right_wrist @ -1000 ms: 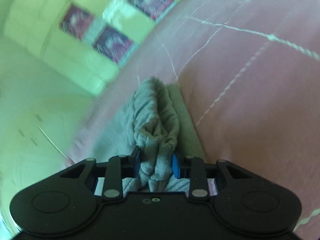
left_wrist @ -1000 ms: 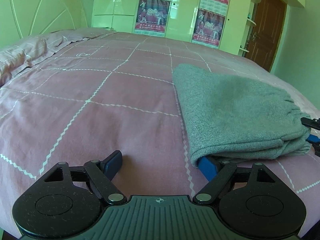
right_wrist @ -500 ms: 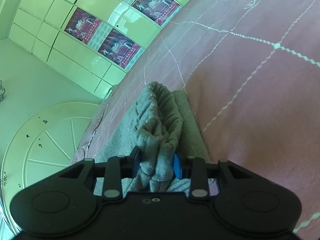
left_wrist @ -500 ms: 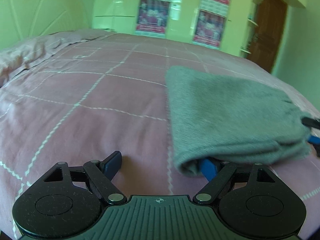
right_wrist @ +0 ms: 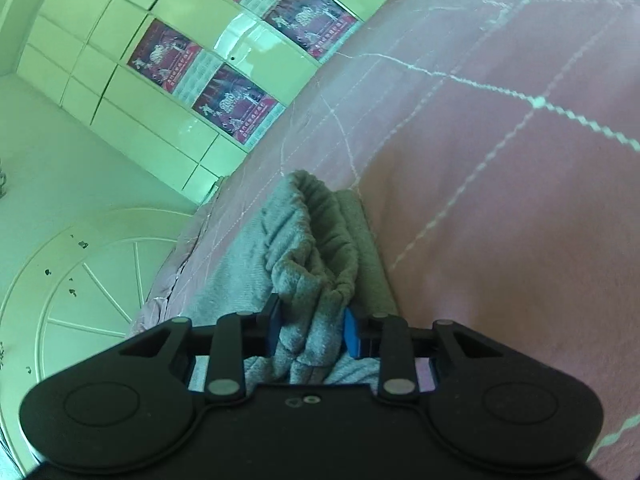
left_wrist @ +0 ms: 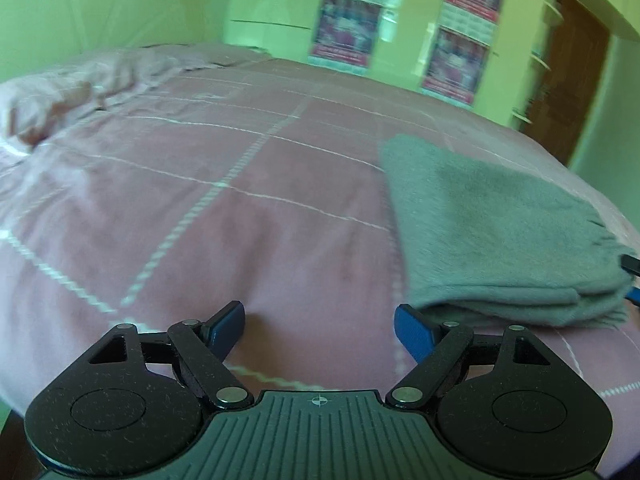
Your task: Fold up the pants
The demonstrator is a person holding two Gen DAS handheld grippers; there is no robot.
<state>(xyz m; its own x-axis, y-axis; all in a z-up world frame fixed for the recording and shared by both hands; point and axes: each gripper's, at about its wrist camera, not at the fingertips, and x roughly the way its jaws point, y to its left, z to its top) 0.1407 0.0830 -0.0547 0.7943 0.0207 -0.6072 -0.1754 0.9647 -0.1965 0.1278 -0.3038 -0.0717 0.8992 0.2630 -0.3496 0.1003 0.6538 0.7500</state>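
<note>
Grey folded pants lie on the right side of the pink bed. My left gripper stands open just left of their near folded edge, nothing between its blue fingers. In the right wrist view, my right gripper has the bunched elastic waistband of the pants between its pads; its jaws are closing on it and the cloth is pinched. The tip of the right gripper shows at the pants' far right end in the left wrist view.
A crumpled pink blanket lies at the bed's far left by the round headboard. White wardrobes with posters stand behind the bed, and a brown door is at the right.
My left gripper has slid left: its right finger was under the pants' near edge and now stands free beside it. The right gripper keeps the waistband pinched.
</note>
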